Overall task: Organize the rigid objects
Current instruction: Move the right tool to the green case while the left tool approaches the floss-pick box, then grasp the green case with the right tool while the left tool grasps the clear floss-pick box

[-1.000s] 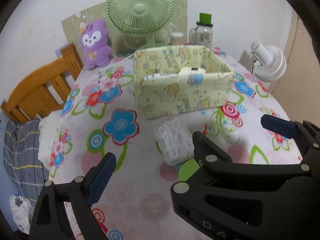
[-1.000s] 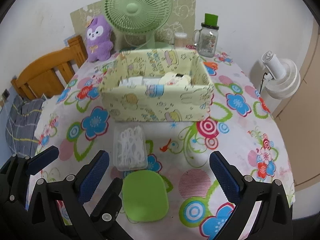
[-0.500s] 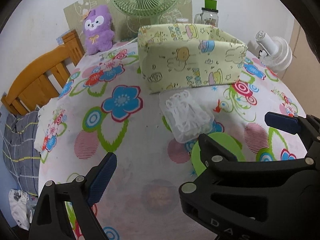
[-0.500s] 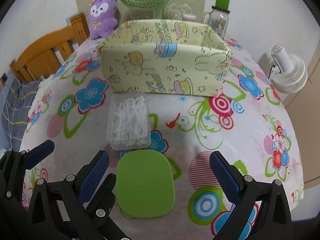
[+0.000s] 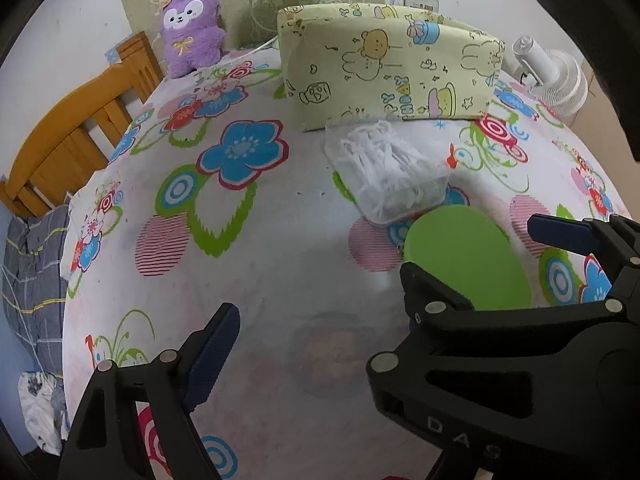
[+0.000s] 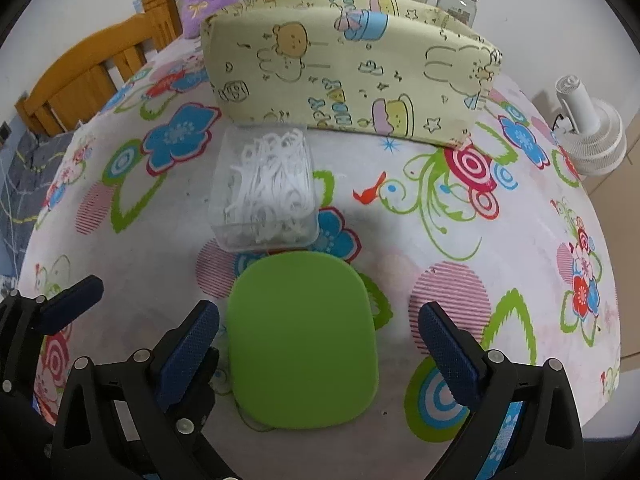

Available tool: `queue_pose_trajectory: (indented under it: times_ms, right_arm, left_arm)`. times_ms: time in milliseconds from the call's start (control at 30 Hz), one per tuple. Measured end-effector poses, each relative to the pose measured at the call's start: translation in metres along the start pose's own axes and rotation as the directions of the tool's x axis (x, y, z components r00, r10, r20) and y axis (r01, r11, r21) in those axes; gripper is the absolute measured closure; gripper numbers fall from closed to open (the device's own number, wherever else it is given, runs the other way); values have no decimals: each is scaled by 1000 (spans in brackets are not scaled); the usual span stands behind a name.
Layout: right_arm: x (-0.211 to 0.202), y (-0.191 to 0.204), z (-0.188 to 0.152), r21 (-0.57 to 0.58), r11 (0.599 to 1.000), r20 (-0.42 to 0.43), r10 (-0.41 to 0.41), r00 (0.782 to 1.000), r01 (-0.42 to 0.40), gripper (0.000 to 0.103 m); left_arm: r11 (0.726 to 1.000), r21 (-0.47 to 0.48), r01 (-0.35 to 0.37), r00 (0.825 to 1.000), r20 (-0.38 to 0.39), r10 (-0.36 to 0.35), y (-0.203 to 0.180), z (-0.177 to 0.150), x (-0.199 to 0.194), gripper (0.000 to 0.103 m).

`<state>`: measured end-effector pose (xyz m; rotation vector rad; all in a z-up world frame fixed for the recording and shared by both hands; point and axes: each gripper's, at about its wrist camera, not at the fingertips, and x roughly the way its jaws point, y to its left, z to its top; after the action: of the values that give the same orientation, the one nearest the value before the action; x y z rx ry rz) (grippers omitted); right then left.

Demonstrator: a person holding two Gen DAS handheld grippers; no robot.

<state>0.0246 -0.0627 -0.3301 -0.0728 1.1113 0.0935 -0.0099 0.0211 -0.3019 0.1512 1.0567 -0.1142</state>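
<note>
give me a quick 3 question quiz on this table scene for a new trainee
1. True or false: the clear box of white floss picks lies between the green lid and the yellow printed bin.
2. Which gripper has the green lid between its open fingers? A) left gripper B) right gripper C) neither
3. Fill in: the purple plush toy sits on the table's far side, next to a wooden ____.

Key
1. True: it lies between them, close to both.
2. B: the lid lies flat on the tablecloth, and neither pad touches it.
3. Chair.
</note>
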Motion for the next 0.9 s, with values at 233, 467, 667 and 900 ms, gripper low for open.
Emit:
queue_pose_trajectory:
  times_ms: [233, 467, 667, 900]
  right_arm:
    - [0, 3, -4, -9, 1000, -12, 10, 1000, -10, 21]
    - [-3, 0, -1, 0, 1000, -19, -10, 1000, 10, 26]
    - [-8, -14, 9, 6, 999, 2, -39, 999, 39, 26]
    - [-8, -33, 22, 37, 998, 7, -48, 999, 47, 26]
  left_arm:
    - [1000, -6, 16, 1000, -6, -16, 0, -5, 0, 15]
    - [999, -28, 22, 1000, -16, -22, 0, -1, 0, 16]
    - [998, -39, 38, 999, -9, -39, -8, 13, 1, 16]
    - [997, -55, 53, 999, -6, -53, -20, 31, 7, 16]
